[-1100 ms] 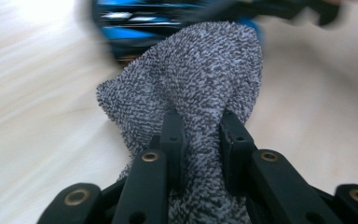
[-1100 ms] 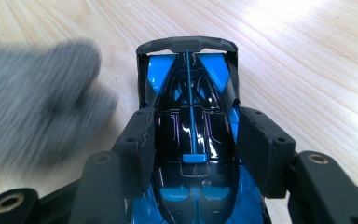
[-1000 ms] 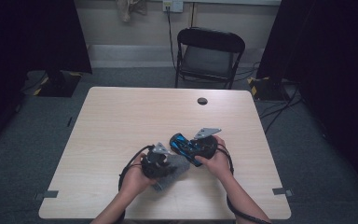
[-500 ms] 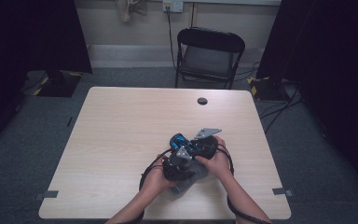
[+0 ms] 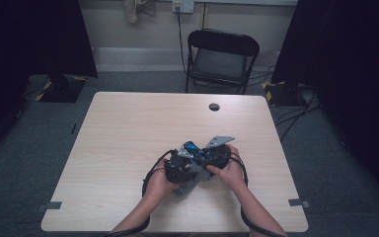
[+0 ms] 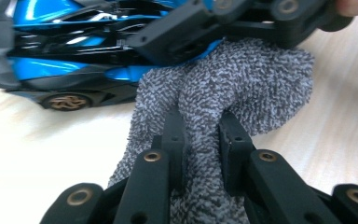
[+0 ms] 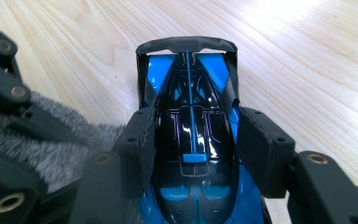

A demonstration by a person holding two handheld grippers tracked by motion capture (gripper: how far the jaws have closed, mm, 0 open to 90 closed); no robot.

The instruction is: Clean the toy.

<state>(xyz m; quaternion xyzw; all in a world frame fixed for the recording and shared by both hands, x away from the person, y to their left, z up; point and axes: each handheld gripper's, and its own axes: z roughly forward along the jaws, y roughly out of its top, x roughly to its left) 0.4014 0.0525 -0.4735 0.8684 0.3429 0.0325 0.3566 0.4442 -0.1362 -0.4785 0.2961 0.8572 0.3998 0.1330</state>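
Ok, left side first: the left gripper (image 5: 177,170) sits low on the pale wood-grain table (image 5: 128,143), near the front edge, held in the person's left hand (image 5: 159,181). In the left gripper view its two black jaws are pinched tight on a fold of the grey knitted fuzzy cloth (image 6: 242,88), with fabric bunched up between the pads (image 6: 173,135) and spilling out to either side. The cloth lies on the table and runs up against the side of the glossy blue-and-black toy race car (image 6: 65,60); one bronze-spoked wheel shows just beside the cloth's edge.

Middle: both grippers are pressed together in the high view, cloth (image 5: 186,186) poking out under them toward the front edge.

Right: the right gripper (image 5: 216,154), in the right hand (image 5: 231,173), has its jaws about half open and clamped on the car's body. In the right gripper view the pads (image 7: 137,140) press on both flanks of the car (image 7: 191,135) around the cockpit, grey rear wing pointing away from the camera. Car rests on or just above the table, can't tell which. The cloth (image 7: 51,149) and the left gripper's black linkage sit at that view's left edge, touching the car's side.

Far side of the table: a small round black grommet (image 5: 214,106), well apart from the hands. Behind it, a black folding chair (image 5: 221,57).
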